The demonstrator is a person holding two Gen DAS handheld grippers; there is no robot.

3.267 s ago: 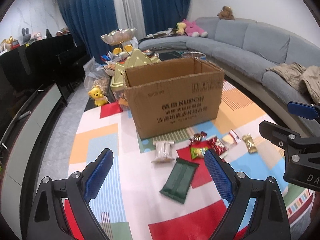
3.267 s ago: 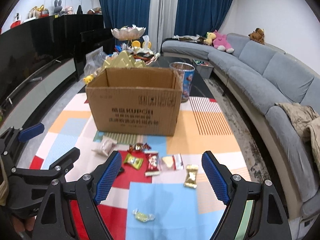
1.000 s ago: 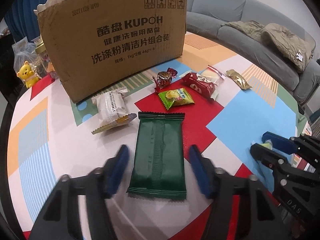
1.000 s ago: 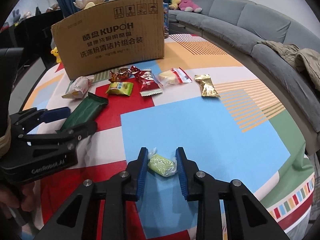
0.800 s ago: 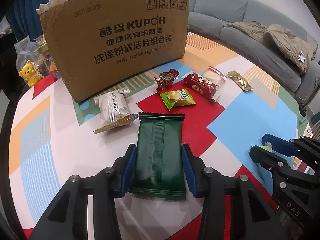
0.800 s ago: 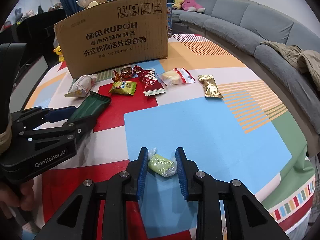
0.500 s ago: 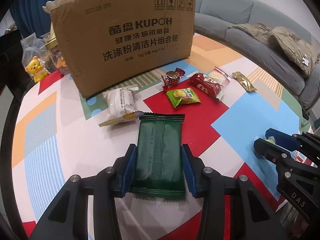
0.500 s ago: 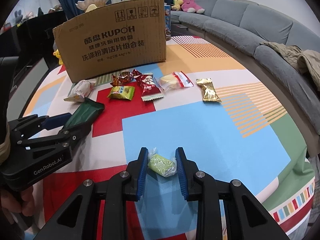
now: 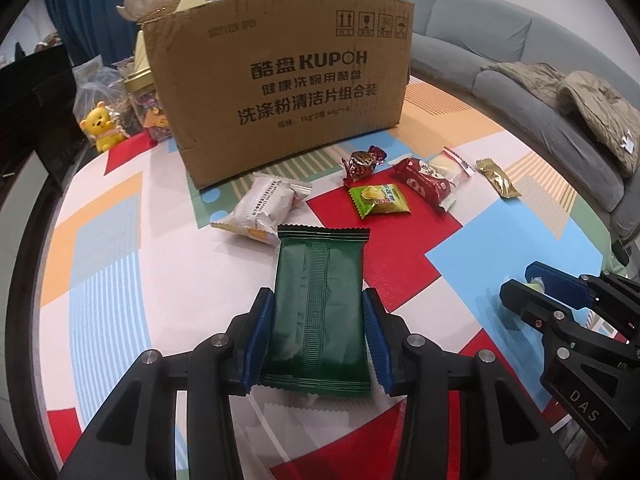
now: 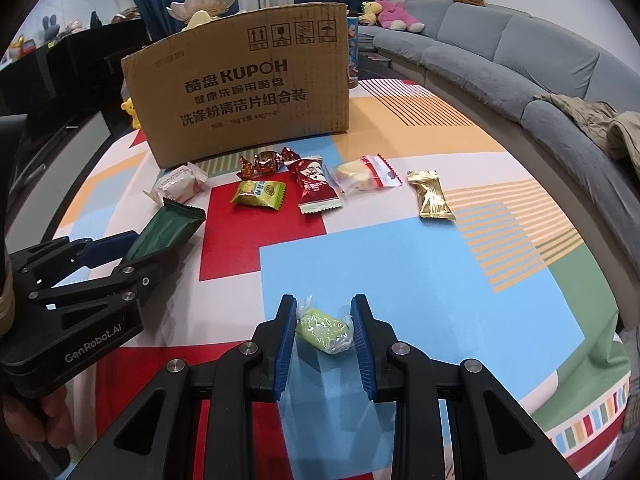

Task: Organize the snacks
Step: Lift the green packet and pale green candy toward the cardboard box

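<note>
Item: dark green foil snack packet (image 9: pixel 320 304), flat, rectangular, crimped serrated ends, ribbed back seam running lengthwise. It lies pinched across its width between the blue ribbed pads of the left gripper (image 9: pixel 318 338), its long axis running straight ahead along the fingers toward the cardboard box (image 9: pixel 280 80); the far end sticks out well past the pads. Item: small pale green candy (image 10: pixel 323 330) in a clear crinkled wrapper, pinched by the narrowly set right gripper (image 10: pixel 323 340) over the light blue patch of the patterned mat (image 10: pixel 440 280). The box, corrugated, printed, open-topped, stands beyond both; the left gripper is judged nearer to it. Loose on the mat between grippers and box: white pillow pack (image 9: pixel 266 204), lime green sachet (image 9: pixel 379 199), red-brown twist candy (image 9: pixel 362 160), red packet (image 9: pixel 426 182), clear packet with red edge (image 10: pixel 366 174), gold foil bar (image 10: pixel 430 196).
</note>
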